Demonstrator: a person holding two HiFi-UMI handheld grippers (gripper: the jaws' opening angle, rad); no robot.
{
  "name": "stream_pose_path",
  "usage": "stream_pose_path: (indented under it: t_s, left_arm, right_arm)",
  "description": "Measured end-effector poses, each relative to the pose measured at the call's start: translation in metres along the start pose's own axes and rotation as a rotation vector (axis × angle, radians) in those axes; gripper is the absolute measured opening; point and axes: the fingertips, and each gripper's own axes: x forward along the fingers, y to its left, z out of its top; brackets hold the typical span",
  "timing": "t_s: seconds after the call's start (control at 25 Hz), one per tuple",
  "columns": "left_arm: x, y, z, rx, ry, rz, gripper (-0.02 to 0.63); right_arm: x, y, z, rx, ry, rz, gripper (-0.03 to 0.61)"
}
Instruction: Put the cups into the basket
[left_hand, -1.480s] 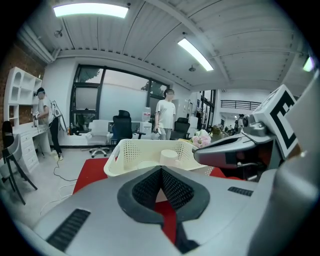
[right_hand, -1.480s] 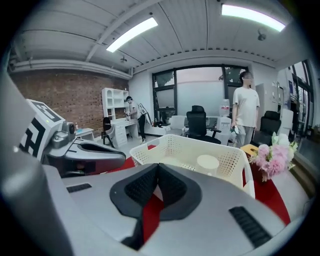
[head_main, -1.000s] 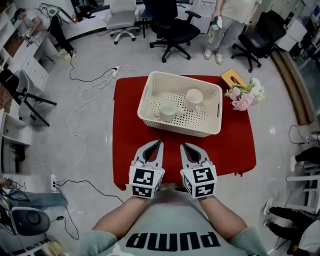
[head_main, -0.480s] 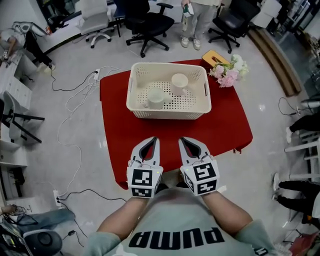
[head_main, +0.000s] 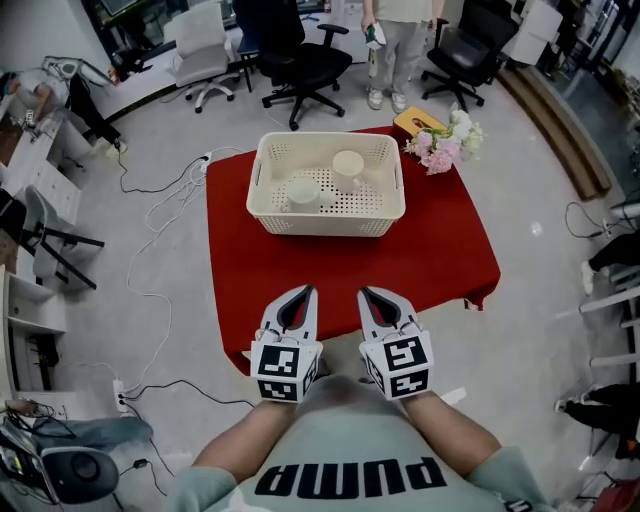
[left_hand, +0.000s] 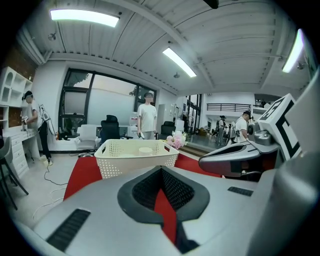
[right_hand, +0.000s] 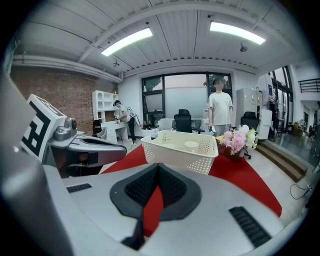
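I have both tools held low and close to my body at the near edge of the worktop (head_main: 330, 275), which is covered in a red cloth. The left tongs (head_main: 305, 292) are closed: in the left gripper view their tips meet with nothing between them, and only the red cloth shows through the hollow behind the tips. The right tongs (head_main: 367, 293) are closed in the same way, empty, side by side with the left pair and pointing toward the far side of the cloth.

The cream perforated basket (head_main: 325, 218) stands on the far half of the worktop, well apart from both tips. Both cups are already inside it: the nearer cup (head_main: 303, 192) sits left of centre on the basket floor, and the farther cup (head_main: 348, 168) stands just beside it toward the back right. A bunch of pink and white flowers (head_main: 442, 148) lies at the far right corner, next to a yellow box (head_main: 418, 121). Beyond the worktop a person (head_main: 395, 45) stands among office chairs.
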Motion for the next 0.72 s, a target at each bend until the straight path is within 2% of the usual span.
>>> stream_pose_path:
  t_s: [0.2,0.32,0.56,0.72]
  left_arm:
    - [-0.011,-0.050,-0.005,0.009,-0.002,0.014,0.003]
    - [-0.026,-0.072,-0.004,0.000,-0.015,0.050,0.003]
    - [-0.066,-0.107,-0.002,-0.009,-0.039,0.143,0.002]
    - [-0.087,-0.117,-0.014,0.004,-0.017,0.181,0.003]
  right_arm:
    - [-0.045,-0.013,-0.019,-0.026,-0.026,0.026,0.014]
    - [-0.072,-0.016,-0.027,-0.036,-0.036,0.055,0.014]
    - [-0.118,-0.013,-0.031,-0.039,-0.059,0.132,0.014]
    - [-0.133,-0.008,-0.038,-0.024,-0.066,0.155,0.014]
